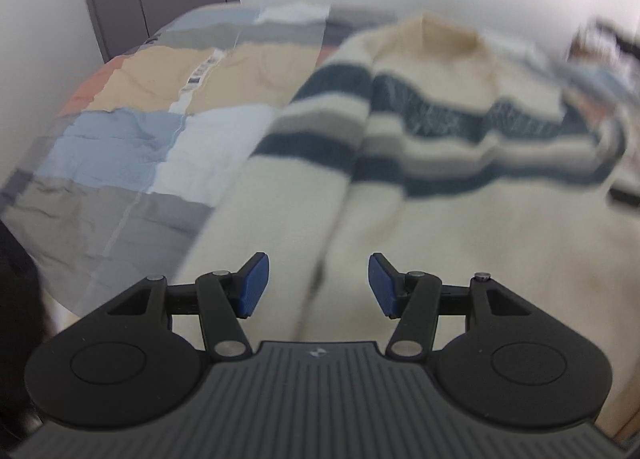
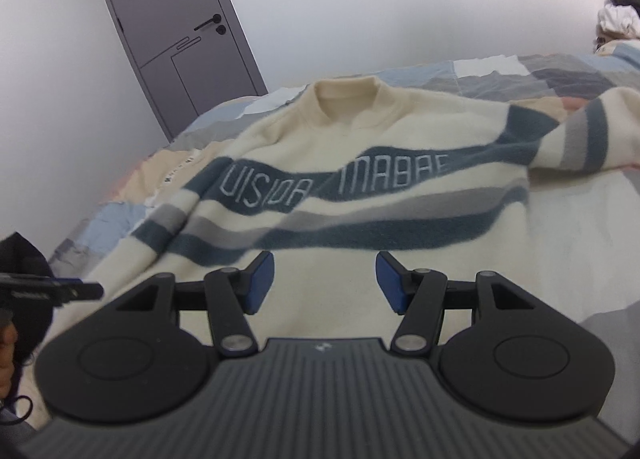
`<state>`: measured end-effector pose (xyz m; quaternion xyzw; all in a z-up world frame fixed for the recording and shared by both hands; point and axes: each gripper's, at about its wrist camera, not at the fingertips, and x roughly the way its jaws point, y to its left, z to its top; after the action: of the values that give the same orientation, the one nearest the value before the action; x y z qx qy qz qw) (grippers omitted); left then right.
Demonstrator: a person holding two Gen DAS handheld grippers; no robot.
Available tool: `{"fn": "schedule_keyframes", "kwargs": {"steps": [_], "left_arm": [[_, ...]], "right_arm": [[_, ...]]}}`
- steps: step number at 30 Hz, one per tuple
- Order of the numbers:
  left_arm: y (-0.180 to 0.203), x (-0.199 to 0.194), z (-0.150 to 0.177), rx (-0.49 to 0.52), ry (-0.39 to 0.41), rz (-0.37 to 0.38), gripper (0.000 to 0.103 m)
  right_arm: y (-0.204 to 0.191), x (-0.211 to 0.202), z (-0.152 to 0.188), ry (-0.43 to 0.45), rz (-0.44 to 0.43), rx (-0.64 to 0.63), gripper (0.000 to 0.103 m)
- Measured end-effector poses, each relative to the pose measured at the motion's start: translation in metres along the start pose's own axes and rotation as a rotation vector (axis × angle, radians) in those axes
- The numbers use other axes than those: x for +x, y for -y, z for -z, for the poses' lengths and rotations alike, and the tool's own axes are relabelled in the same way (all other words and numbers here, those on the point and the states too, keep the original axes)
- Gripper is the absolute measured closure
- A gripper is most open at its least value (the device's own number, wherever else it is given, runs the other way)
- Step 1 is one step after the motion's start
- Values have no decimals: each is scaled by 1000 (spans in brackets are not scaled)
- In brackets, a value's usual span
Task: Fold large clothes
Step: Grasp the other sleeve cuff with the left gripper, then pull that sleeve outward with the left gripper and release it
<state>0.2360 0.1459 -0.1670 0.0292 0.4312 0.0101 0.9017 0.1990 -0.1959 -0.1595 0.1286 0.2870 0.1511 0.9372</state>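
Note:
A cream sweater point(image 2: 352, 163) with dark teal and grey stripes and stitched lettering lies spread face up on a bed, collar at the far side. In the left wrist view the sweater point(image 1: 440, 195) is blurred; its left sleeve point(image 1: 280, 187) lies alongside the body. My left gripper point(image 1: 319, 285) is open and empty, just above the sleeve and lower hem area. My right gripper point(image 2: 325, 282) is open and empty above the sweater's lower body. The right sleeve point(image 2: 580, 135) stretches out to the right. The left gripper's tip point(image 2: 60, 289) shows at the left edge of the right wrist view.
The bed has a patchwork cover point(image 1: 132, 139) in blue, beige, grey and white. A grey door point(image 2: 172, 31) stands in the white wall behind the bed. A pile with dark and white items point(image 2: 618, 15) sits at the far right of the bed.

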Motion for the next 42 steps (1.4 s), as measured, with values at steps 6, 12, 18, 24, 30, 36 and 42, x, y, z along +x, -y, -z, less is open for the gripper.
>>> {"fn": "schedule_keyframes", "kwargs": {"steps": [6, 12, 18, 24, 30, 36, 42], "left_arm": [[-6, 27, 19, 188, -117, -66, 52], [-52, 13, -5, 124, -139, -42, 95], [-117, -8, -77, 103, -101, -142, 96], [-173, 10, -178, 120, -5, -323, 97], [-204, 85, -242, 55, 11, -422, 97], [-219, 172, -237, -57, -62, -376, 97], [-217, 215, -217, -167, -80, -346, 96]], "right_arm": [[4, 25, -3, -24, 12, -4, 45], [6, 50, -2, -57, -8, 7, 44], [-11, 68, 1, -57, -27, -80, 44], [-7, 81, 1, -72, -34, -28, 44], [3, 102, 2, -88, -4, 12, 44], [8, 111, 0, -100, -2, 46, 42], [10, 120, 1, -100, 2, 16, 42]]}}
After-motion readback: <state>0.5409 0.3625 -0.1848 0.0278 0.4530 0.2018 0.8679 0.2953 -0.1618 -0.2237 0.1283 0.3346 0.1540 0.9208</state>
